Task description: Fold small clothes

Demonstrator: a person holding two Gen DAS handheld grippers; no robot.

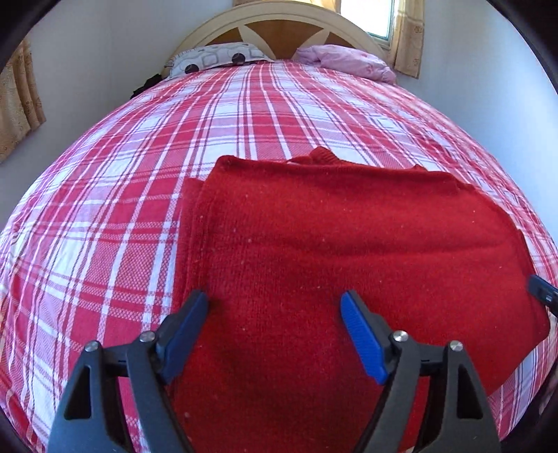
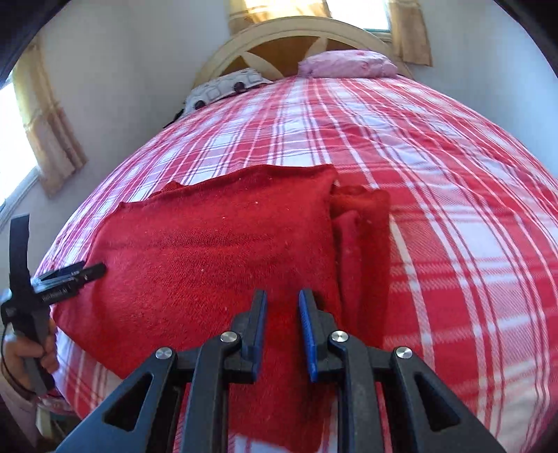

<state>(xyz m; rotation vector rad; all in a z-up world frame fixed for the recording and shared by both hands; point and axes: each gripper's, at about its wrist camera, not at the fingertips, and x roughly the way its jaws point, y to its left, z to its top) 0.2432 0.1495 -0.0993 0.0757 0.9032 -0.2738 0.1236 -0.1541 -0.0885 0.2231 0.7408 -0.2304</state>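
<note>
Left wrist view: one left gripper (image 1: 275, 301) hangs over one folded red knit garment (image 1: 348, 244), its two blue-padded fingers (image 1: 362, 338) spread wide with nothing pinched between them. The garment lies flat on the near part of one bed spread with a red-and-white plaid sheet (image 1: 122, 209), a narrower folded layer showing along its left edge. At the far end stand one arched headboard (image 1: 279, 28) and two pillows: one patterned grey pillow (image 1: 219, 57) on the left and one pink pillow (image 1: 345, 59) on the right. One curtain (image 1: 19, 101) hangs at the left edge, another by the window at upper right. A dark tip of the right gripper (image 1: 542, 292) pokes in at the right edge.

Right wrist view: one right gripper (image 2: 282, 296) is over the near edge of the same garment (image 2: 209, 251), its fingers (image 2: 308, 334) drawn close with a narrow gap; whether cloth is pinched there cannot be told. A folded sleeve-like strip shows along the garment's right side. The left gripper (image 2: 87, 271), held by one hand (image 2: 24, 355), is at the garment's left edge. The same sheet (image 2: 453, 209), headboard (image 2: 303, 38) and both pillows, grey (image 2: 226, 87) and pink (image 2: 348, 64), appear beyond.
</note>
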